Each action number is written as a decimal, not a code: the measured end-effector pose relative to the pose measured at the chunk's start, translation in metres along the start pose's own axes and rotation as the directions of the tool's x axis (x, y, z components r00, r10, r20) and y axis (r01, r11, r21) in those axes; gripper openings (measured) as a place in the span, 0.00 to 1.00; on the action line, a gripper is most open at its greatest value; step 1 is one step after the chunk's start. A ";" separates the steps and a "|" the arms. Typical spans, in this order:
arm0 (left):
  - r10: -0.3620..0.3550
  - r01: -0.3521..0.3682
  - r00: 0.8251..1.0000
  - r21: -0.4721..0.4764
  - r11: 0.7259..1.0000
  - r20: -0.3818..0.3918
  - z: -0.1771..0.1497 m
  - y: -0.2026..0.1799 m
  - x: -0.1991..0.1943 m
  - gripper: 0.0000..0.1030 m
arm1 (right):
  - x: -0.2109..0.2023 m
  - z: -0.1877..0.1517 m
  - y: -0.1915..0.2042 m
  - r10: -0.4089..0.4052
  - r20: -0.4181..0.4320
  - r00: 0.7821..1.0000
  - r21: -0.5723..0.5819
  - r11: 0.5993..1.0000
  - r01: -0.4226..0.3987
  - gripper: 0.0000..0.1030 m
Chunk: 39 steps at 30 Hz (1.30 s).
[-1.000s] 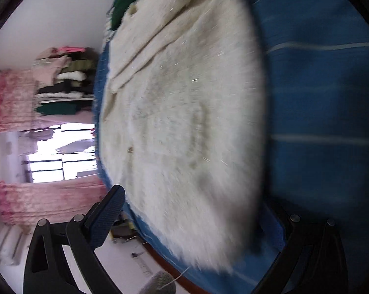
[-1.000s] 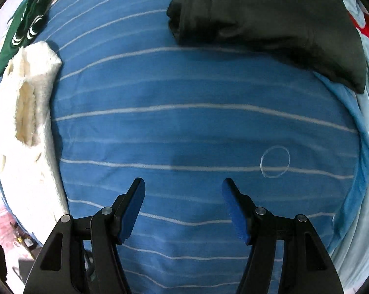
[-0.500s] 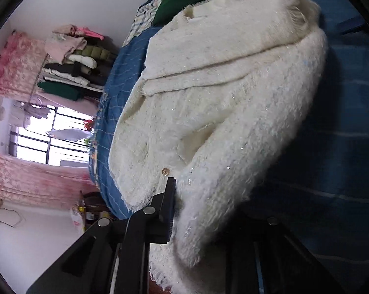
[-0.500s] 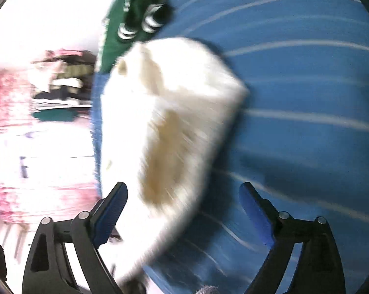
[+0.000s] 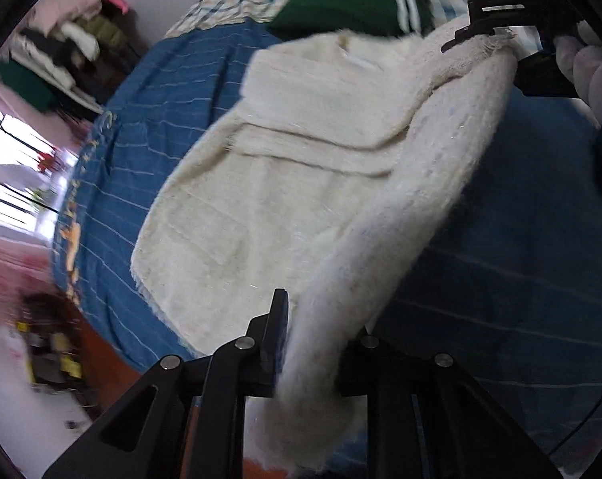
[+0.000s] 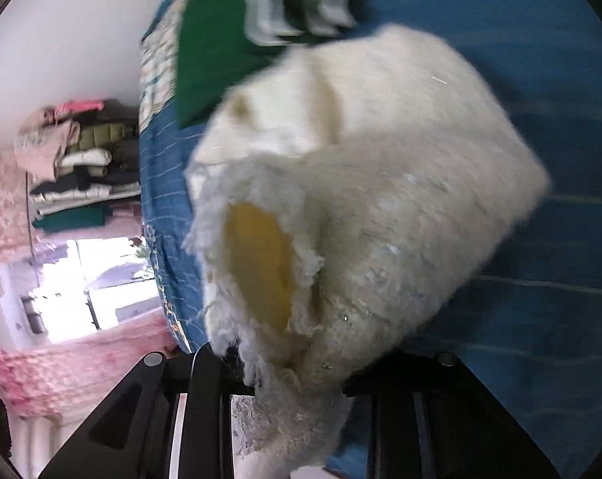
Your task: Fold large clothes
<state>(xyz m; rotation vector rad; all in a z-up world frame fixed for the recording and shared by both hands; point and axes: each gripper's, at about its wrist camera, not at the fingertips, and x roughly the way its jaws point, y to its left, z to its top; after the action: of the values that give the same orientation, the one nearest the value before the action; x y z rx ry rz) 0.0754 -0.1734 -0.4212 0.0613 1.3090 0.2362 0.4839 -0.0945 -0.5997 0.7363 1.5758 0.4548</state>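
While lifted off blue bedspread point(image 5: 149, 127), cream garment point(image 5: 285, 183) edge — seemingly clamped by both hand-held grippers, left point(image 5: 312, 343), right point(image 6: 297, 371).

No legible text, label, brand, number or sign appears in either wrist view. The yellow-orange markings along the edge of the blue striped bedspread point(image 5: 75, 215) are too blurred to tell whether they are lettering.

Both wrist views close over cream garment point(image 5: 301, 183), shared.
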 end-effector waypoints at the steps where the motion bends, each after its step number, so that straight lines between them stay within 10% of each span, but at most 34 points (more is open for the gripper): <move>1: -0.027 0.027 1.000 -0.030 0.999 -0.006 0.006 0.019 -0.001 0.16 | -0.004 0.000 0.020 -0.031 0.001 1.000 -0.016 0.999 0.031 0.27; 7: -0.121 0.114 0.993 -0.254 0.960 -0.010 0.034 0.141 0.034 0.20 | 0.085 0.022 0.180 -0.268 -0.036 0.963 -0.137 0.956 0.260 0.27; 12: -0.238 0.191 0.969 -0.425 0.885 -0.060 0.035 0.222 0.118 0.25 | 0.195 0.045 0.222 -0.441 -0.095 0.892 -0.156 0.892 0.425 0.32; 15: -0.315 0.220 0.944 -0.533 0.817 -0.094 0.025 0.253 0.166 0.38 | 0.245 0.053 0.225 -0.486 -0.145 0.862 -0.152 0.871 0.466 0.54; 17: -0.350 0.229 0.932 -0.601 0.766 -0.090 0.017 0.271 0.179 0.51 | 0.257 0.057 0.225 -0.424 -0.165 0.890 -0.134 0.904 0.406 0.75; 21: -0.299 0.167 0.951 -0.680 0.714 -0.080 -0.005 0.294 0.168 0.62 | 0.197 0.061 0.223 -0.151 -0.135 0.979 -0.141 0.981 0.132 0.75; 28: -0.209 0.065 0.966 -0.642 0.764 -0.151 -0.017 0.268 0.186 0.71 | 0.067 0.098 0.100 -0.276 0.142 0.951 -0.055 0.957 0.286 0.75; 35: -0.145 0.011 0.973 -0.590 0.807 -0.181 -0.008 0.245 0.211 0.73 | 0.161 0.135 0.008 0.047 -0.051 0.998 -0.034 0.998 -0.049 0.74; 36: -0.136 0.004 0.973 -0.583 0.813 -0.184 -0.006 0.245 0.212 0.73 | 0.168 0.136 0.013 0.125 -0.026 0.992 -0.074 0.989 -0.126 0.68; 37: -0.123 -0.008 0.974 -0.568 0.823 -0.191 -0.004 0.242 0.213 0.73 | 0.172 0.136 0.017 0.156 -0.009 0.988 -0.091 0.984 -0.156 0.38; 39: -0.097 -0.026 0.976 -0.541 0.841 -0.197 0.002 0.237 0.212 0.73 | 0.176 0.130 0.025 0.180 0.013 0.984 -0.102 0.979 -0.178 0.23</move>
<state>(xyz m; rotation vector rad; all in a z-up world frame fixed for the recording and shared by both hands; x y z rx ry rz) 0.0957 0.1013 -0.5799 -0.4863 1.4161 0.5893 0.6130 0.0281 -0.7302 0.8066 1.4610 0.6518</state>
